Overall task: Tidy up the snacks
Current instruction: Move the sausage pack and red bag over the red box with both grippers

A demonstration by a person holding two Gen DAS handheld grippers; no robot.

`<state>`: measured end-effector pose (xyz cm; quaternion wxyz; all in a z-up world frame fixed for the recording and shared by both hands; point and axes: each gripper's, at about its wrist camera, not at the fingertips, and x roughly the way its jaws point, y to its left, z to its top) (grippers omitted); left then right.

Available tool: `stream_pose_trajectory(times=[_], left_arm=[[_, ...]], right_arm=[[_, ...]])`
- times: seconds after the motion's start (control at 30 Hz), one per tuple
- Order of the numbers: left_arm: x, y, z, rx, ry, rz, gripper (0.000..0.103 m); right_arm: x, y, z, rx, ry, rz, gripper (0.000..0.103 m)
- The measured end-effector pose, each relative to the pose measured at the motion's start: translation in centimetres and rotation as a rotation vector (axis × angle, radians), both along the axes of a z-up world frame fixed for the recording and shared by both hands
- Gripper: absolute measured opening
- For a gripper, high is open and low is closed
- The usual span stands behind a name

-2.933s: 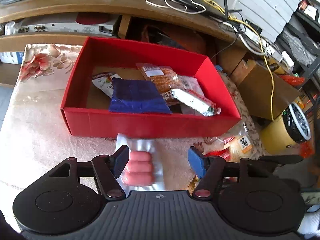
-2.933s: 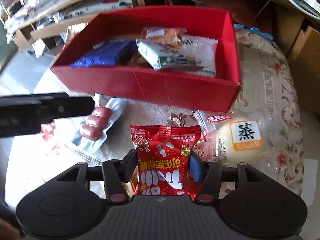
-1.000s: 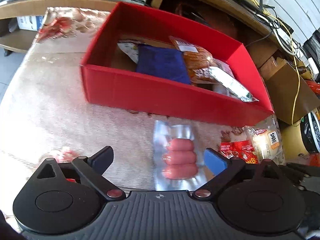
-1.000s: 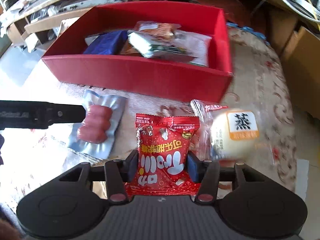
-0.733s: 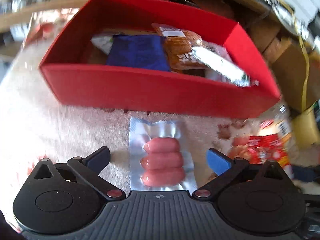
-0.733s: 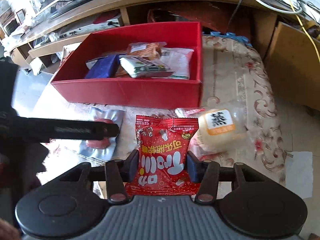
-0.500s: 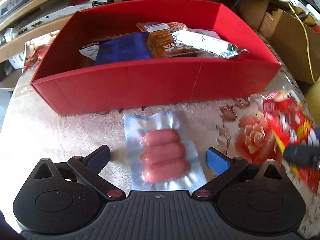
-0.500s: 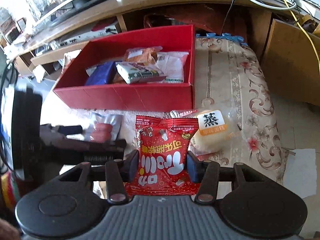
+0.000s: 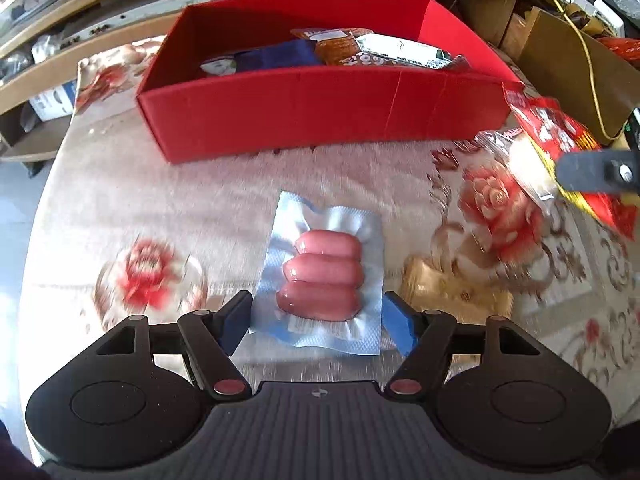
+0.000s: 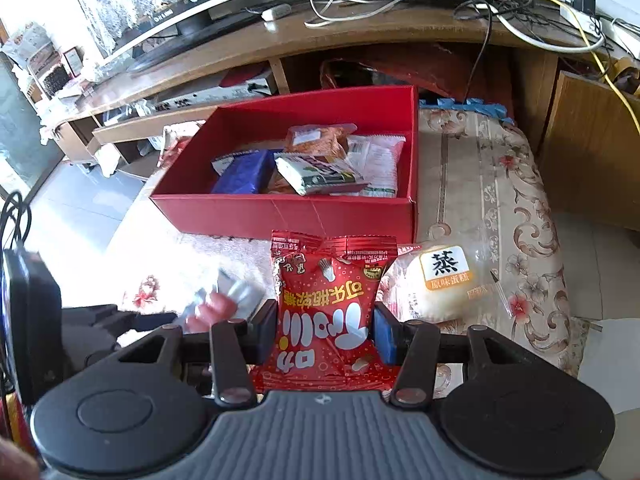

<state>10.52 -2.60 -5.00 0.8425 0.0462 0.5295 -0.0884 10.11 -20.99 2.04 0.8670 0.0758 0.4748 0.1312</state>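
Observation:
A red box (image 9: 320,116) (image 10: 288,212) on the floral tablecloth holds several snack packs. A silver vacuum pack of three pink sausages (image 9: 320,276) sits between the fingers of my left gripper (image 9: 316,322), whose jaws have closed to the pack's edges; the pack looks lifted off the cloth. It shows blurred in the right wrist view (image 10: 224,300). My right gripper (image 10: 326,330) is shut on a red candy bag (image 10: 328,308) and holds it up in front of the box; the bag also shows in the left wrist view (image 9: 560,148).
A wrapped steamed cake (image 10: 444,284) lies on the cloth right of the red bag. A small golden packet (image 9: 452,292) lies right of the sausages. A wooden TV bench with cables (image 10: 360,28) runs behind the box, and a cardboard box (image 9: 576,56) stands at right.
My left gripper's jaws have narrowed from wide open onto the sausage pack. My right gripper has risen and pulled back with the red bag, so the box looks farther away.

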Motion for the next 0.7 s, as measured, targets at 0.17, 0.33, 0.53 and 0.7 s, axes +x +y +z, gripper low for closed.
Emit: stream_pose_trajectory(times=[0.17,0.33,0.53,0.7], left_arm=[[-0.9,1.0,1.2,-0.071,-0.004,0.023,0.075],[-1.3,1.8,2.3,-0.168,-0.002,0.038,0.075],[-1.5,1.0,1.5,-0.089,0.012,0.008,0.076],[-0.9,0.3,-0.1,-0.028,0.033,-0.007,0.088]], right_arm=[[0.0,0.2,0.3,0.008,-0.007,0.006,0.049],[-0.2,0.0,0.4,0.021,-0.007,0.004,0.049],[-0.2,0.3,-0.2,0.014,0.012,0.014,0.049],[-0.2,0.7,-0.5,0.013,0.026,0.026,0.049]])
